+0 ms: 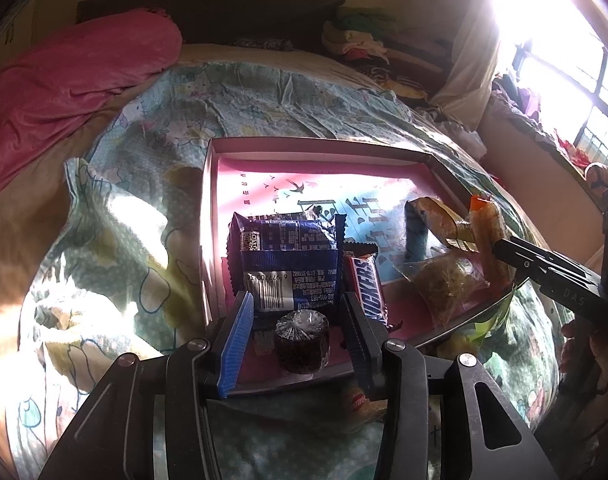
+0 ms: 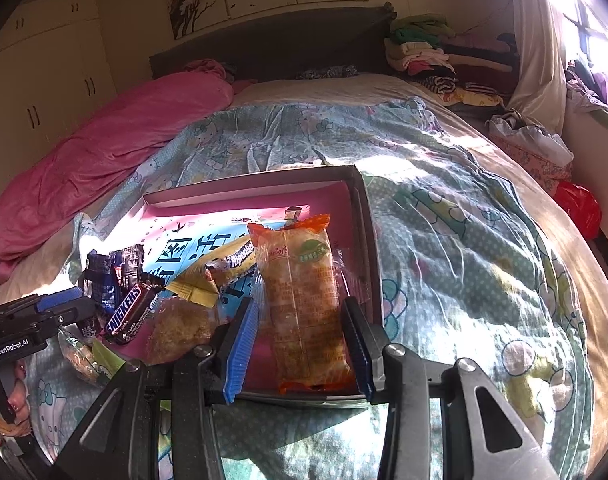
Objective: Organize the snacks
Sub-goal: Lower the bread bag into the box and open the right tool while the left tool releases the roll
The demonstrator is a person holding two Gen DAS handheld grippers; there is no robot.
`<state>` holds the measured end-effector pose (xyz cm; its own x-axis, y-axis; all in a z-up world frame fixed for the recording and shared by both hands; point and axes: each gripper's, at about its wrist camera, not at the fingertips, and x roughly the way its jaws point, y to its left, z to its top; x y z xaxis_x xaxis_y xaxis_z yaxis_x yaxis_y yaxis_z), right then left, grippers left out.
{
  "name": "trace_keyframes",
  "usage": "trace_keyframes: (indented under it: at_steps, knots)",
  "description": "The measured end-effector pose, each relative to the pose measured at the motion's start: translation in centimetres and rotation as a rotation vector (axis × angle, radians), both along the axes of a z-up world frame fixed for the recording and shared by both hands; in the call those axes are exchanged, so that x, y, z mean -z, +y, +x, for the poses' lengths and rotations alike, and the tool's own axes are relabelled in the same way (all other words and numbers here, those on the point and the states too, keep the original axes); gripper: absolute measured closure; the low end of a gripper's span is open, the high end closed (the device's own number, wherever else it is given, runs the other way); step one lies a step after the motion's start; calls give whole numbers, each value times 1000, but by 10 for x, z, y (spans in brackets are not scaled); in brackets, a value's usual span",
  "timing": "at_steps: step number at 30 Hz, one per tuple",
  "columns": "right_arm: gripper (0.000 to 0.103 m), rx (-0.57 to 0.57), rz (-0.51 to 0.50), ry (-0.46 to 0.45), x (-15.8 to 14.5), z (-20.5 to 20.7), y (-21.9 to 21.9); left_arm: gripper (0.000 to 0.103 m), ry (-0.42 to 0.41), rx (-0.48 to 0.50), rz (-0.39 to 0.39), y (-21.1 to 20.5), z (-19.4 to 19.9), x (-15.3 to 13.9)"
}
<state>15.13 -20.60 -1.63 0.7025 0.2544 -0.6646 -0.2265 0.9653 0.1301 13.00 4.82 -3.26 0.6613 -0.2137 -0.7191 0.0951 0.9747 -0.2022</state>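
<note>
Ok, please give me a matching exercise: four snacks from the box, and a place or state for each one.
Things:
1. Snickers bar
2. round dark cake
3. orange packet
4. blue packet

Places or states:
a. between the fingers of the right gripper
b. barcode facing up
c. brown wrapper, white letters
d. between the fingers of the left gripper

Pairs: 1-c, 2-d, 3-a, 4-b

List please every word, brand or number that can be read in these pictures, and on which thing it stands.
"SNICKERS": on the brown chocolate bar in the box.
"GenRobot.AI": on the left tongs, right wrist view.
"DAS": on the right tongs, left wrist view.
Blue packet: barcode digits and print too small to read.
Orange packet: print blurred.
</note>
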Motion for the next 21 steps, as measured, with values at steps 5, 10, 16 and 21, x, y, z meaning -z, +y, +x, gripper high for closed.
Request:
trace_keyframes:
  at_steps: [5,10,16,21]
  knots:
    - [48,-10,23,-36,-11,-7,0,50,-17,4,7,0,-2,-5]
    - [45,-20,34,-40,-15,-13,3,47,-35,5,2,1,-5,-10]
    - [40,-22,37,-49,-17,-21,5,42,-47,2,-8,3,-7,-13]
    - [36,-11,37,-56,-19,-24,5,37,-49,-4,1,4,-8,-15]
